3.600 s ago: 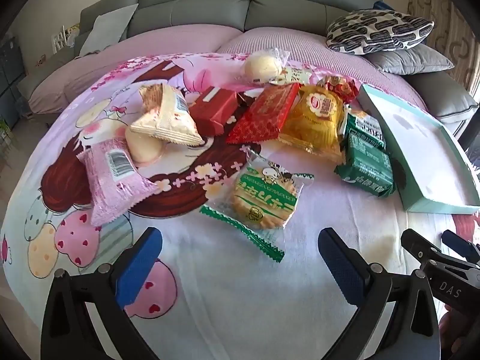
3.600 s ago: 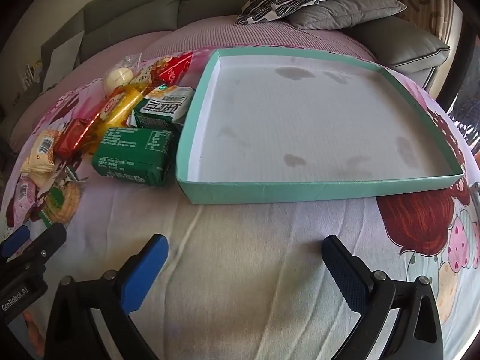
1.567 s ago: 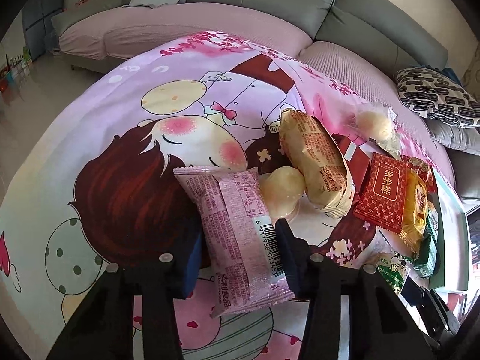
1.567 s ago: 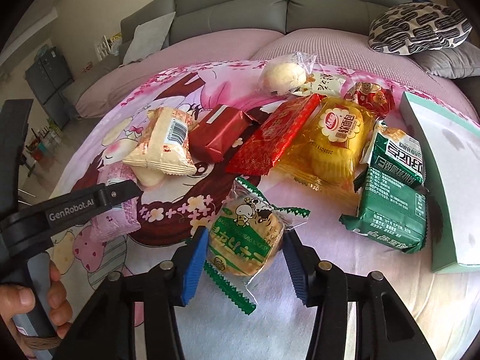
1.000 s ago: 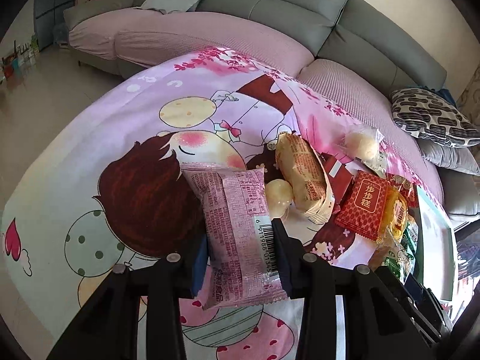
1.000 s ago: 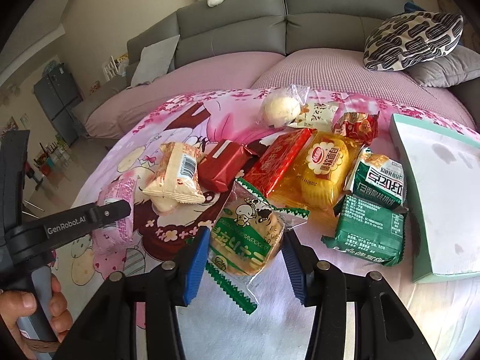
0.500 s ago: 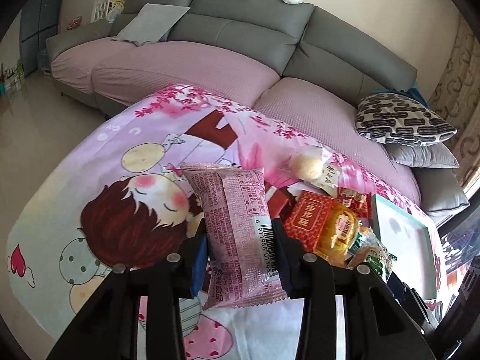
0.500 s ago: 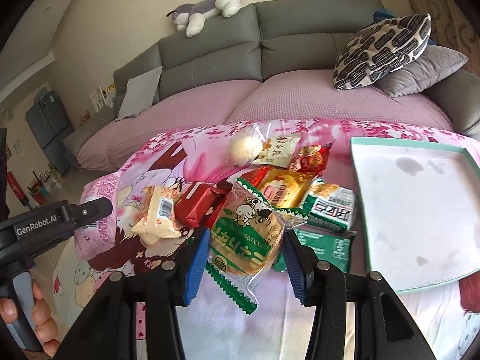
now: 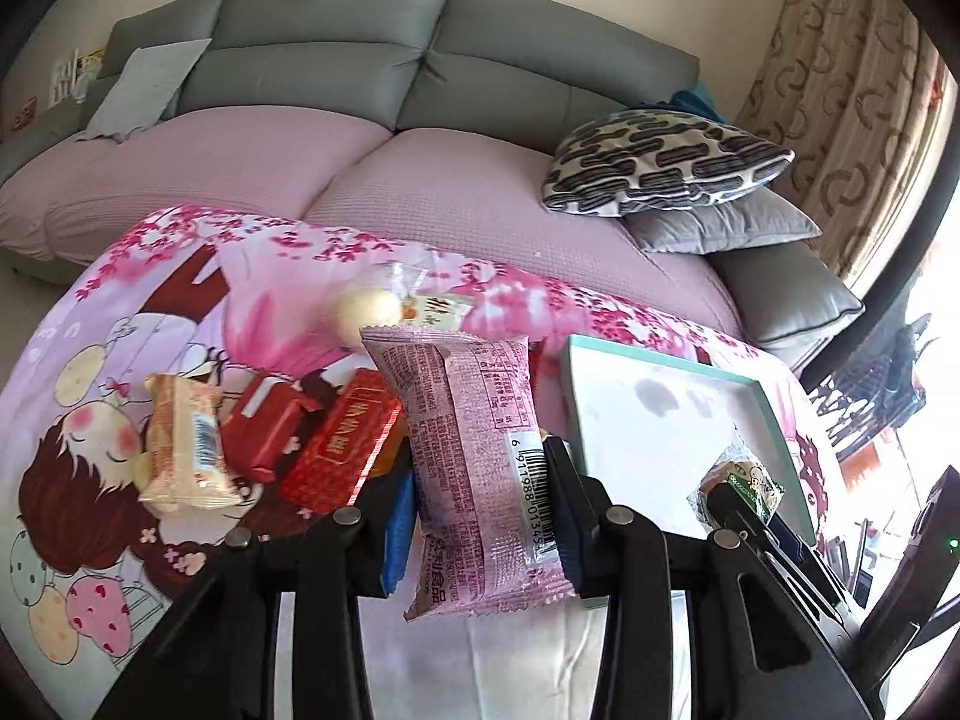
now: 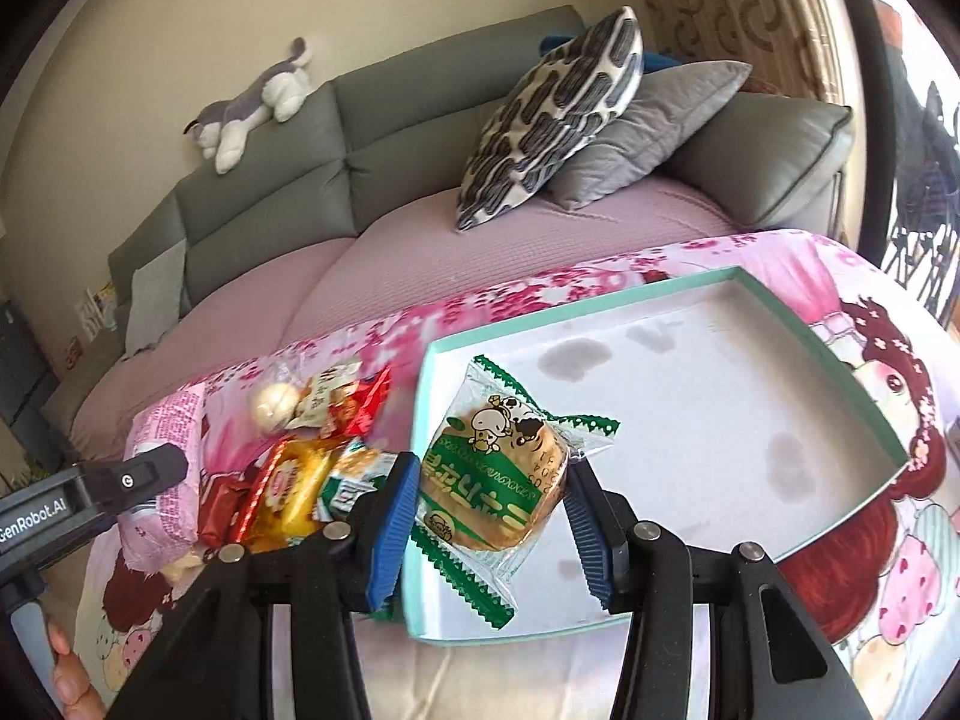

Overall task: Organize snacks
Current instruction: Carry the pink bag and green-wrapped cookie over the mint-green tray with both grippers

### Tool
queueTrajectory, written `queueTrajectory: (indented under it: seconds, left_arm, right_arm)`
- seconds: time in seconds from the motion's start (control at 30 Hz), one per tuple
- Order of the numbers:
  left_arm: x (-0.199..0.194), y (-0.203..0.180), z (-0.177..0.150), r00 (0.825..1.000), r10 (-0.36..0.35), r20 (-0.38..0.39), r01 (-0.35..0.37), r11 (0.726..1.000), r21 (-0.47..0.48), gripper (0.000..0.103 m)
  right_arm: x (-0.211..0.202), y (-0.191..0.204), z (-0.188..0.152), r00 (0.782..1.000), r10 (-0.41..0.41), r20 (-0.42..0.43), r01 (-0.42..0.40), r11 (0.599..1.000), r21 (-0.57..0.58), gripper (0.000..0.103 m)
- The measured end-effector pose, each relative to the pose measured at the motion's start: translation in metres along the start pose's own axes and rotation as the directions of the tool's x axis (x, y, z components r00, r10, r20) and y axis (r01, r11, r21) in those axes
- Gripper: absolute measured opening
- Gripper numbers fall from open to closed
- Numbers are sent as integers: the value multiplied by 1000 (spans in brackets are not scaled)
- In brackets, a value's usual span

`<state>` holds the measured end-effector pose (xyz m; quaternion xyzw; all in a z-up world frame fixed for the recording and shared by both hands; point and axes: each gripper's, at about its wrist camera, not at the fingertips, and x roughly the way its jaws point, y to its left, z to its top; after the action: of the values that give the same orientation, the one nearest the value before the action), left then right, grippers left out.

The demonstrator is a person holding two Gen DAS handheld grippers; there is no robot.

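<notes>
The round biscuit in its clear wrapper with green zigzag edges and a cartoon cow (image 10: 493, 480), pinched between the blue pads of the right gripper (image 10: 489, 531), now hangs over the near left corner of the shallow white tray with the mint-green rim (image 10: 810, 333); a second ago it was held above the heap of snacks, with the tray off to the right of the fingers. The pink crinkly foil packet with a barcode (image 9: 480, 468) is clamped the same way in the left gripper (image 9: 477, 519), and the tray, then at the far right of that view, now lies just right of the fingers. Both carries look near their end, leaving the release into the tray, I judge. Left of both pairs of fingers the other packets, among them a flat red foil packet (image 9: 342, 441), lie on the pink cartoon-print cloth (image 9: 90, 330).
</notes>
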<state>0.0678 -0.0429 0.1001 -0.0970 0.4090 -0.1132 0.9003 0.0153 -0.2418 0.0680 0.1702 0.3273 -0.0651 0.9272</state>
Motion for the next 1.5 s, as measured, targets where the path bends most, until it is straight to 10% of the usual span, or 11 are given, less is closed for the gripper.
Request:
queueTrajectory:
  seconds: [0.63,1.5]
  left_arm:
    - [68,-132,-8,980,-170,-100,186,965,187,41]
    - [150,-141,-13,963,-114,-243,162,969,185,41]
  right_arm:
    - [-12,-131,14,966,-257,26,247,948,202,51]
    - [43,-152,8,944,-319,-84,329,928,177,51]
